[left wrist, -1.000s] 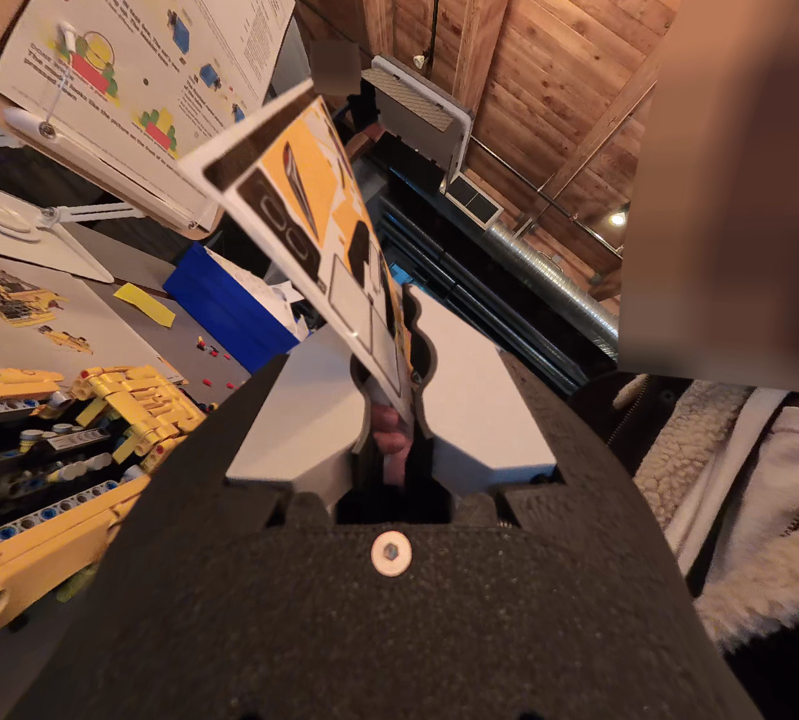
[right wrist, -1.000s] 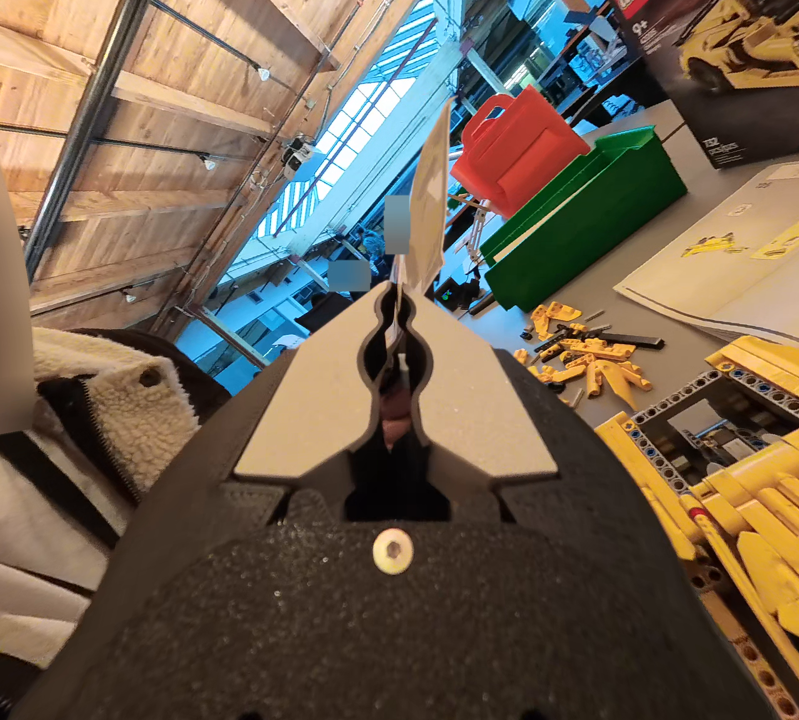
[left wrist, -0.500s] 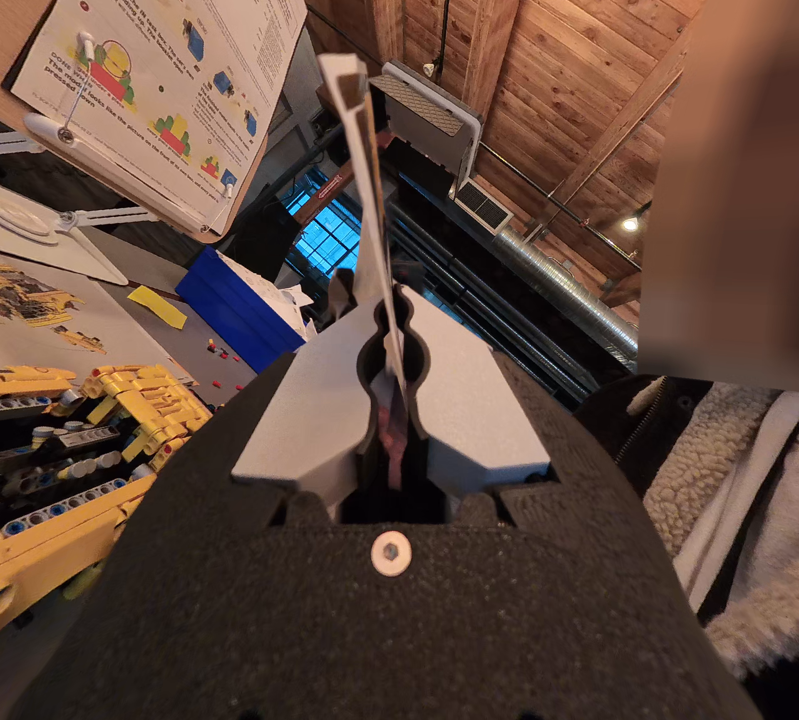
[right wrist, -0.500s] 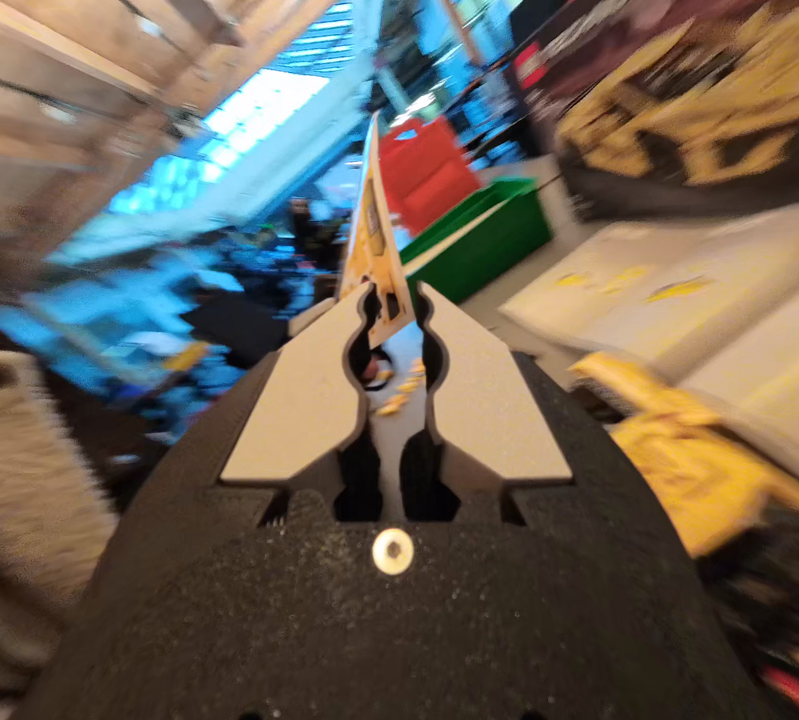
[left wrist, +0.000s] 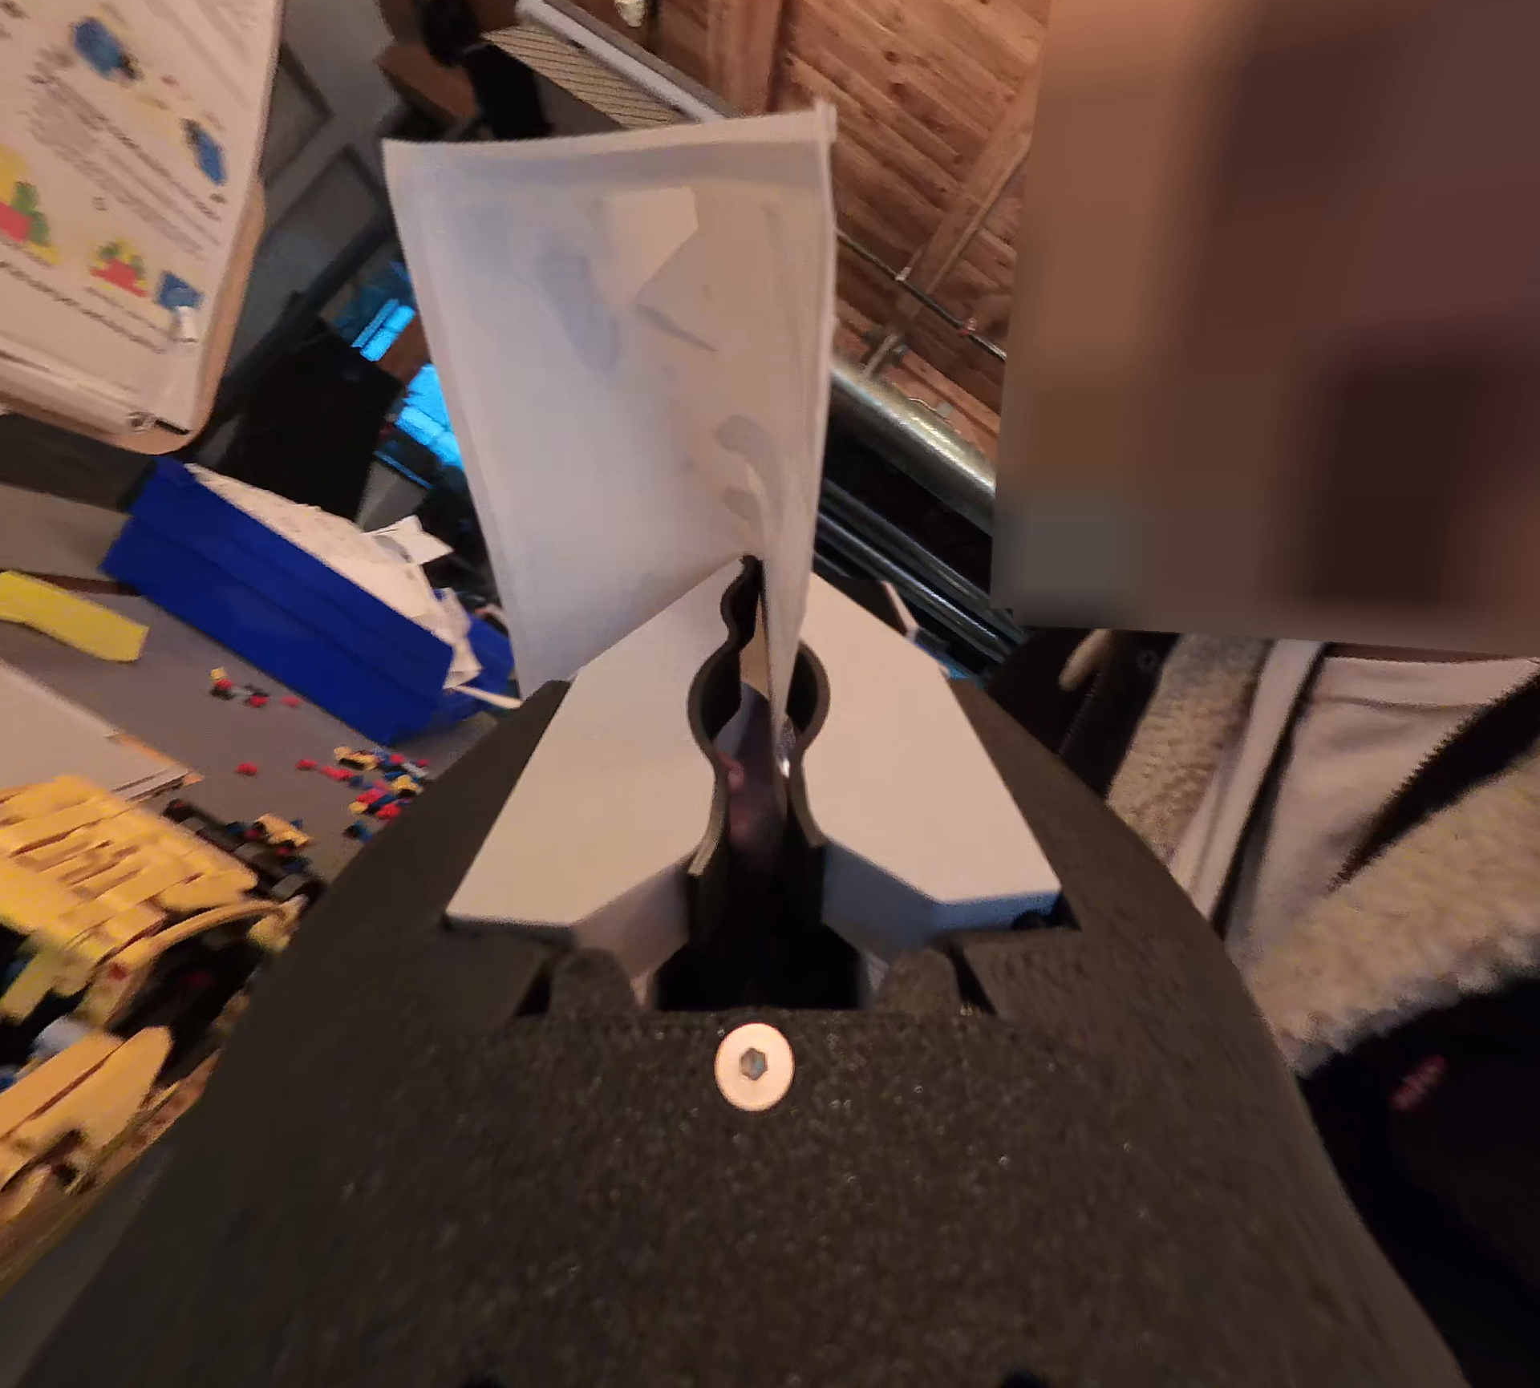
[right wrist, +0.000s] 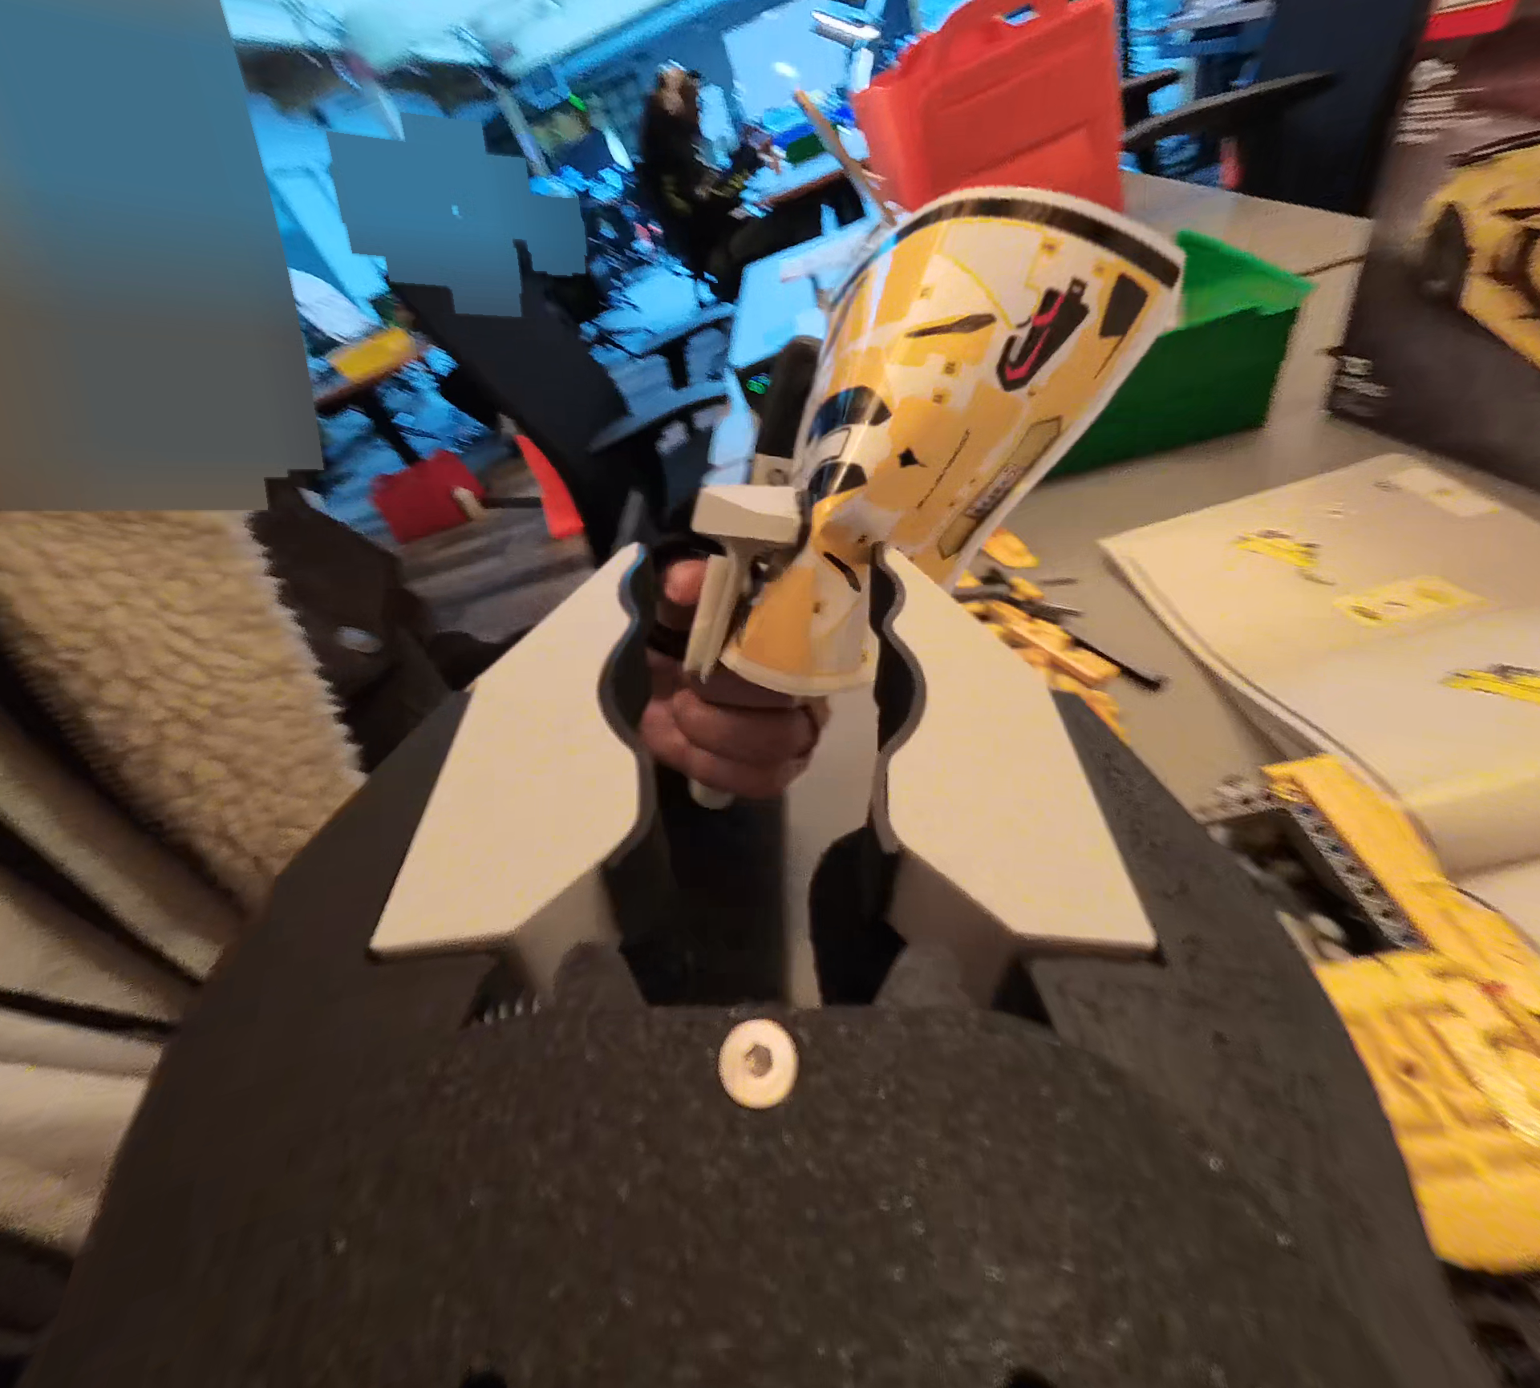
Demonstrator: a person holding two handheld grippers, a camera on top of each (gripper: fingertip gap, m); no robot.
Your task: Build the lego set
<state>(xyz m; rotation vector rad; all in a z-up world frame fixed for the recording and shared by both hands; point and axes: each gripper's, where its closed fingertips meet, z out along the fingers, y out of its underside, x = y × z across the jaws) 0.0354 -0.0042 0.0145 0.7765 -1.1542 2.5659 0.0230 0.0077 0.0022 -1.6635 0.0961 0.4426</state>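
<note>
My left gripper [left wrist: 762, 581] is shut on the lower edge of a sticker sheet [left wrist: 633, 365] and holds it upright in the air; its white back faces this camera. In the right wrist view the sheet's yellow printed side [right wrist: 958, 382] shows, curled, pinched by the left gripper [right wrist: 742, 515], with a hand [right wrist: 725, 731] below it. My right gripper [right wrist: 758, 565] is open and empty, its fingers on either side of the sheet's lower end without touching it. The part-built yellow lego car [left wrist: 108, 873] sits on the table at the left, and at the lower right in the right wrist view [right wrist: 1417, 1015].
An open instruction booklet [right wrist: 1333, 598], loose yellow pieces [right wrist: 1025, 631], a green bin [right wrist: 1208, 365], a red bag [right wrist: 1000, 98] and the set's box [right wrist: 1467, 182] are on the table. A blue bin [left wrist: 275, 598] and small loose pieces [left wrist: 367, 765] lie left. A fleece jacket [left wrist: 1333, 848] is close. Both grippers' tips are close together, under 4 cm apart.
My right gripper has let go of the sticker sheet, opened and pulled back. My left gripper keeps hold, and the sheet has turned so its white back faces the left camera.
</note>
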